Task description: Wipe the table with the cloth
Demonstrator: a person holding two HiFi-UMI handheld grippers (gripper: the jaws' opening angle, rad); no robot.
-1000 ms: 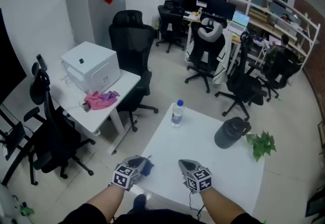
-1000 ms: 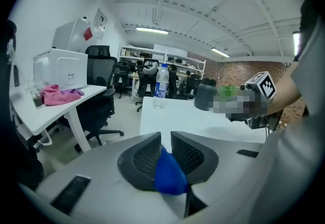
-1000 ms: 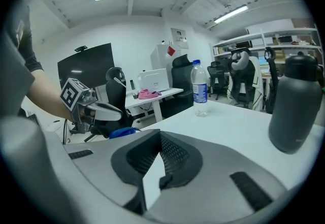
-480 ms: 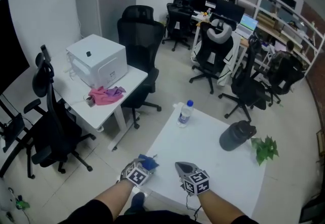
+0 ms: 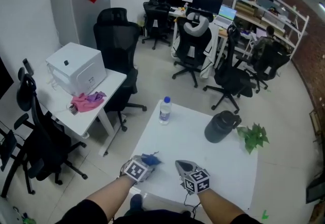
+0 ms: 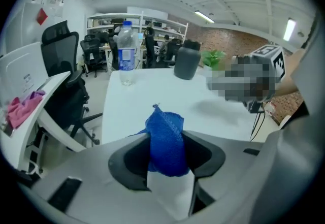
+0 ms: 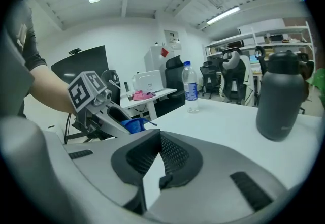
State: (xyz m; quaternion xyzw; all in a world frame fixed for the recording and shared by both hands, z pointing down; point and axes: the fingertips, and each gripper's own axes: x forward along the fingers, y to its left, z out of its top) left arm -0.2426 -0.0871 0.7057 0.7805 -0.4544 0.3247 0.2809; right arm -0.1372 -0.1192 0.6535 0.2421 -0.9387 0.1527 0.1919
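Note:
A small blue cloth [image 5: 151, 159] sits at the near left corner of the white table [image 5: 203, 141]. In the left gripper view the cloth [image 6: 165, 139] bunches up between the pads of my left gripper [image 6: 167, 142]. These jaws have just been closing, and both pads press on the cloth. In the head view my left gripper [image 5: 143, 165] tilts down over that corner. To its right, my right gripper [image 5: 182, 165] hovers above the near table edge, fingertips together and holding nothing. The right gripper view shows the left gripper [image 7: 109, 111] and the cloth [image 7: 134, 125] off to its left.
A water bottle [image 5: 164, 110] stands at the table's far left edge. A dark jug [image 5: 219, 126] and a small plant [image 5: 252, 136] are at the far right. A side desk [image 5: 101, 101] with a white box [image 5: 76, 68] and a pink rag [image 5: 86, 101] stands left, among office chairs.
My left gripper has moved forward and tipped down over the table's near left corner, with the blue cloth now standing up between its jaws. The right gripper has hardly shifted.

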